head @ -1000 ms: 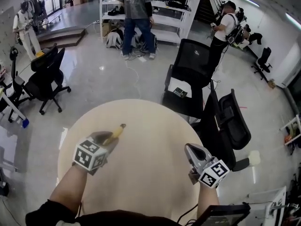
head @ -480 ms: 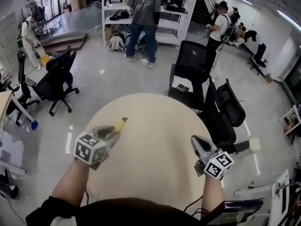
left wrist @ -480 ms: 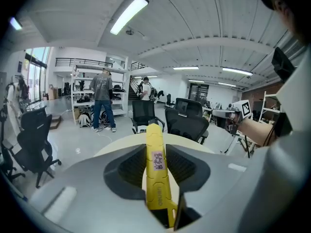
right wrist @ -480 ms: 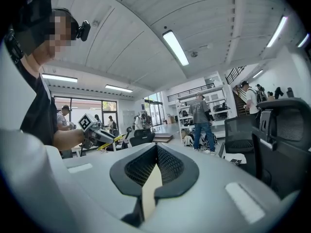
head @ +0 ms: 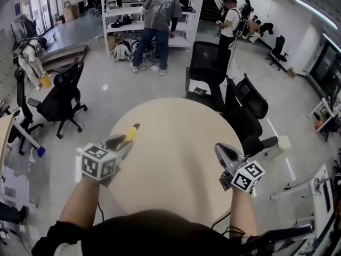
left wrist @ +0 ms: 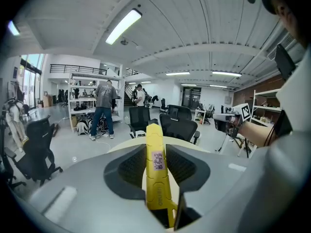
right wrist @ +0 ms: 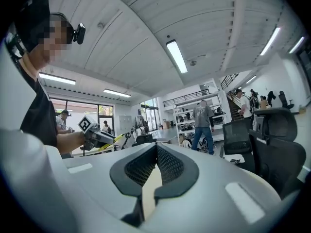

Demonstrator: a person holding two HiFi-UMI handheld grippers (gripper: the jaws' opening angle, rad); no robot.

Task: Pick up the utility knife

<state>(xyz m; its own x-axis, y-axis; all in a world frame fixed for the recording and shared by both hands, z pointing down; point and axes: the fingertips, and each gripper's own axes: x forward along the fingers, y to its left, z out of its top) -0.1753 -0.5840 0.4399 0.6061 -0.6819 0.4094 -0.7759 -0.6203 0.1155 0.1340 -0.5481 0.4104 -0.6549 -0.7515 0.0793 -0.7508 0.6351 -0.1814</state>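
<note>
The yellow utility knife (head: 129,134) sticks forward out of my left gripper (head: 118,143), which is shut on its body above the left part of the round beige table (head: 176,159). In the left gripper view the knife (left wrist: 155,174) runs straight up between the two dark pads, its tip past them. My right gripper (head: 222,151) hovers over the table's right edge, its jaws together with nothing between them. In the right gripper view its pads (right wrist: 170,166) meet, and the left gripper (right wrist: 99,139) with the knife shows at the left.
Black office chairs (head: 210,68) (head: 242,111) stand just beyond the table's far and right edge, another chair (head: 58,97) at the left. A person (head: 160,15) stands at white shelves farther back. A white stand (head: 287,188) is at the right.
Both grippers have lifted off the table and sit higher in the view, the left one still holding the knife. The view itself has shifted, so the table looks smaller and farther.
</note>
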